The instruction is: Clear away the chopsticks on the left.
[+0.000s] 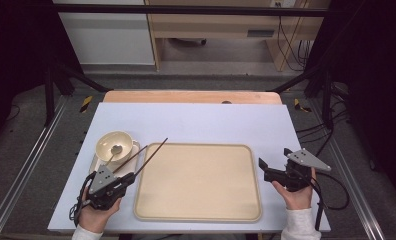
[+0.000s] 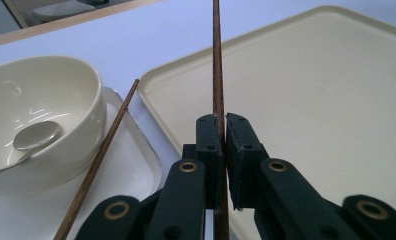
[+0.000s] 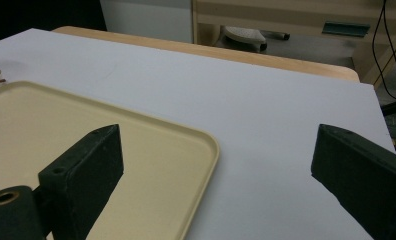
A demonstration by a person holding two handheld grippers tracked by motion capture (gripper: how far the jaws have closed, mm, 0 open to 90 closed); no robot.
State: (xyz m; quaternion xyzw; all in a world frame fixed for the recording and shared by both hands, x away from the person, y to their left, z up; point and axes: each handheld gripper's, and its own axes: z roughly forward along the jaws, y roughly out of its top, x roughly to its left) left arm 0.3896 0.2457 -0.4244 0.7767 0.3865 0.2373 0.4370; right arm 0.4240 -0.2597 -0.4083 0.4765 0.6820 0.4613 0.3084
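My left gripper (image 1: pixel 130 176) is shut on a dark wooden chopstick (image 1: pixel 153 152) that slants up and to the right over the corner of the large beige tray (image 1: pixel 198 200). In the left gripper view the jaws pinch this chopstick (image 2: pixel 217 60) upright, with the gripper (image 2: pixel 224 125) above the tray's edge. A second chopstick (image 1: pixel 133 157) leans on the small white tray (image 1: pixel 94 163) beside a cream bowl (image 1: pixel 106 140). A metal spoon (image 1: pixel 115 149) rests in the bowl. My right gripper (image 1: pixel 274 157) stands open and holds nothing, just right of the beige tray (image 3: pixel 86 130).
A white mat (image 1: pixel 211 120) covers the wooden table (image 1: pixel 186 96). Bare mat lies behind and to the right of the beige tray. Black frame legs and cables stand on the floor at both sides of the table.
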